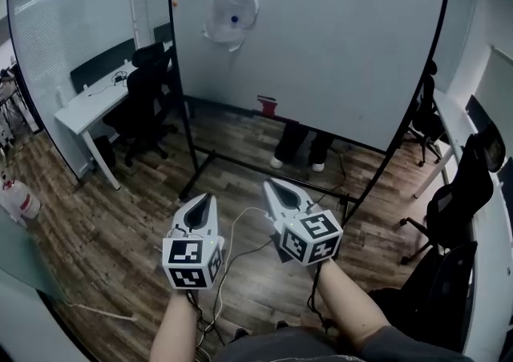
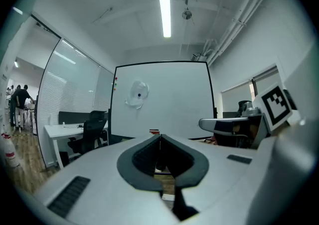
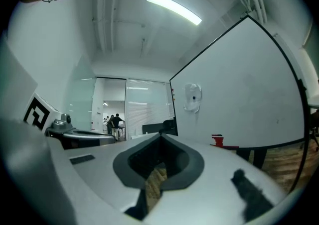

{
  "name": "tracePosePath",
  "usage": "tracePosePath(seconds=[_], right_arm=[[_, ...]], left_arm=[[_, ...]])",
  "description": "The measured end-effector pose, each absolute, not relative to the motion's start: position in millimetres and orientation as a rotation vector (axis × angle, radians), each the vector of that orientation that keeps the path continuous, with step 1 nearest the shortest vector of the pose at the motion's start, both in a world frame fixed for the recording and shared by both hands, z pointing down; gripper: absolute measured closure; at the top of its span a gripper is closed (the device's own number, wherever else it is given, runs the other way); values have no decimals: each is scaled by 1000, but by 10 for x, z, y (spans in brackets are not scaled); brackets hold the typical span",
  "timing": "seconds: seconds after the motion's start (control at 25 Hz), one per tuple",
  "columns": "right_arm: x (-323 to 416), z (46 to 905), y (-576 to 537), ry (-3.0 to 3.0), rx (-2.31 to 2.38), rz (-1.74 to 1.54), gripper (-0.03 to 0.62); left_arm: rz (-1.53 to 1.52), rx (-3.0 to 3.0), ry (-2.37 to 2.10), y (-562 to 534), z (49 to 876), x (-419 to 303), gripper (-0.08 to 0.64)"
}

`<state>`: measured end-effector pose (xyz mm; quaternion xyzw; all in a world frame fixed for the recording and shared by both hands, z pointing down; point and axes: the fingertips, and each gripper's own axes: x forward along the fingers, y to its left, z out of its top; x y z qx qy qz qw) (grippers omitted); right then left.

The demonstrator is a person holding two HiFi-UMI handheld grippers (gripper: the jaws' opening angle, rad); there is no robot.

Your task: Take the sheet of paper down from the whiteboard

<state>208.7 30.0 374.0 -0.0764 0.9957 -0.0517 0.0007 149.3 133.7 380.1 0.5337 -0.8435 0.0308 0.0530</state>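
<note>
Your left gripper (image 1: 201,199) and right gripper (image 1: 269,186) are both closed on nothing, held low. Paper (image 1: 232,13) hangs high on the whiteboard (image 1: 345,56) — well ahead, above, roughly between them, neither clearly nearer — so you'd reach up and forward.

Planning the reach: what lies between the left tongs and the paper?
In the head view, only wooden floor and the whiteboard stand's low black bar lie between the left tongs and the sheet of paper.

Sheet of paper (image 1: 231,14) on whiteboard (image 1: 337,56) — upper left, desk (image 1: 80,110) to its left, chairs (image 1: 461,196) right
</note>
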Motion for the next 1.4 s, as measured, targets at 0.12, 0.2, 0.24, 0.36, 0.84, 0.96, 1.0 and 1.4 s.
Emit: tracePosePath(seconds=[0.12, 0.2, 0.24, 0.36, 0.84, 0.96, 1.0, 1.4], right_arm=[[2013, 3805, 375, 3131, -253, -137, 571], [1967, 3888, 417, 3132, -277, -139, 571], [1954, 3931, 437, 3132, -289, -145, 571], [1962, 4013, 462, 3125, -343, -171, 570], [1538, 4221, -37, 3112, -404, -249, 569], [1335, 4298, -313, 3107, -399, -292, 569], [1263, 4329, -411, 3108, -400, -303, 569], [598, 4334, -1483, 3114, -423, -336, 569]], left_arm=[[92, 1668, -2535, 1375, 3851, 1438, 543], [87, 1691, -2512, 1416, 3913, 1387, 543], [87, 1696, -2503, 1441, 3948, 1362, 543], [95, 1709, -2481, 1502, 4028, 1288, 543], [118, 1741, -2467, 1158, 4136, 806, 543], [111, 1765, -2449, 891, 4124, 616, 543], [107, 1775, -2444, 791, 4114, 549, 543], [95, 1806, -2419, -325, 4066, -126, 543]])
